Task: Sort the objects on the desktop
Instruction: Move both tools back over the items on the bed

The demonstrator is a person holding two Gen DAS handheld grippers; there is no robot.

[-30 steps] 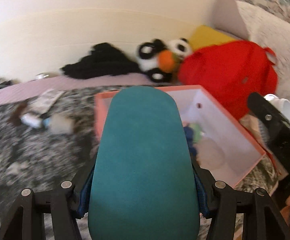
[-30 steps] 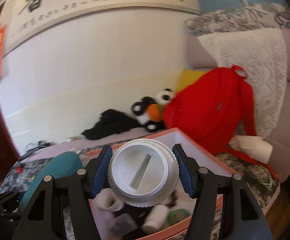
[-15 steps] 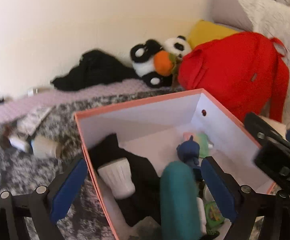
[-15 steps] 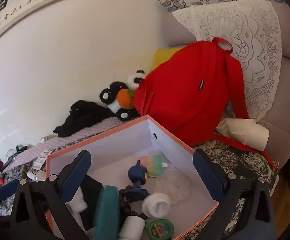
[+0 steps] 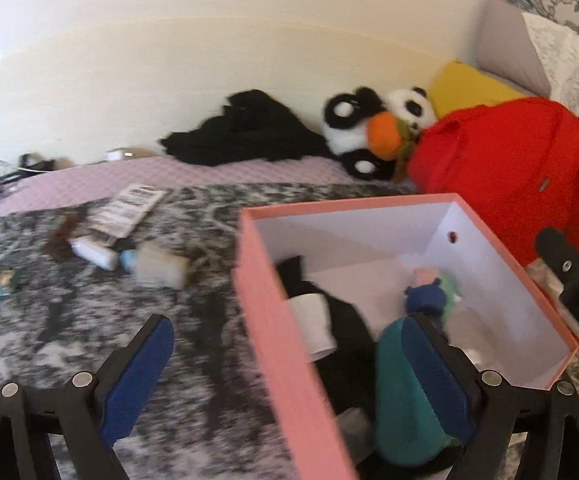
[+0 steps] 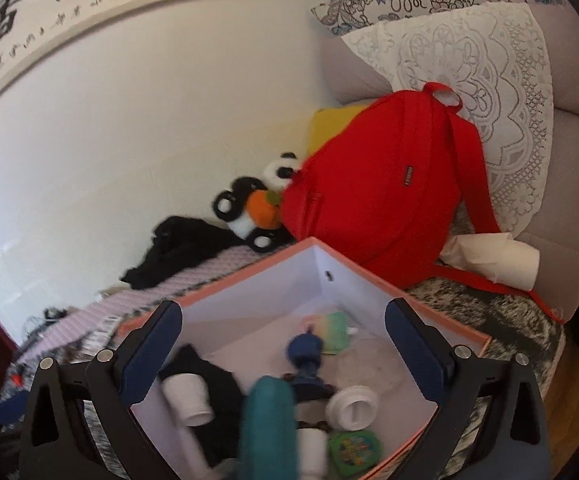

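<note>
In the left wrist view the left gripper (image 5: 287,364) stands wide with nothing pressed between its blue pads; its left finger hangs over the patterned bed cover (image 5: 89,320) at lower left, its right finger inside the pink box (image 5: 273,332) at lower right, so the jaws straddle the box's near wall. A second ago this gripper clamped the teal case (image 5: 399,396); that case now lies loose in the box, partly hidden behind the right finger, and whether they touch I cannot tell. The box also holds a white cup (image 5: 313,326) on black cloth (image 5: 345,344), a dark blue figure (image 5: 425,300) and a pale green toy (image 5: 447,286). Outside it, at middle left, lie a bottle (image 5: 157,268), a white tube (image 5: 91,254) and a paper packet (image 5: 127,208). A panda toy (image 5: 369,132) and a red backpack (image 5: 521,168) sit at upper right. In the right wrist view the right gripper (image 6: 285,350) is likewise spread wide and empty above the box (image 6: 249,276) at the bottom of the frame. The white lid (image 6: 351,406) it gripped a second ago now rests on the box floor, lower right of centre, clear of both fingers. Around it lie the teal case (image 6: 267,428), blurred at bottom centre, the white cup (image 6: 187,398), the blue figure (image 6: 307,354), the green toy (image 6: 335,332) and a green card (image 6: 353,450). The backpack (image 6: 373,208) stands behind the box, with a paper roll (image 6: 497,258) at right.
</note>
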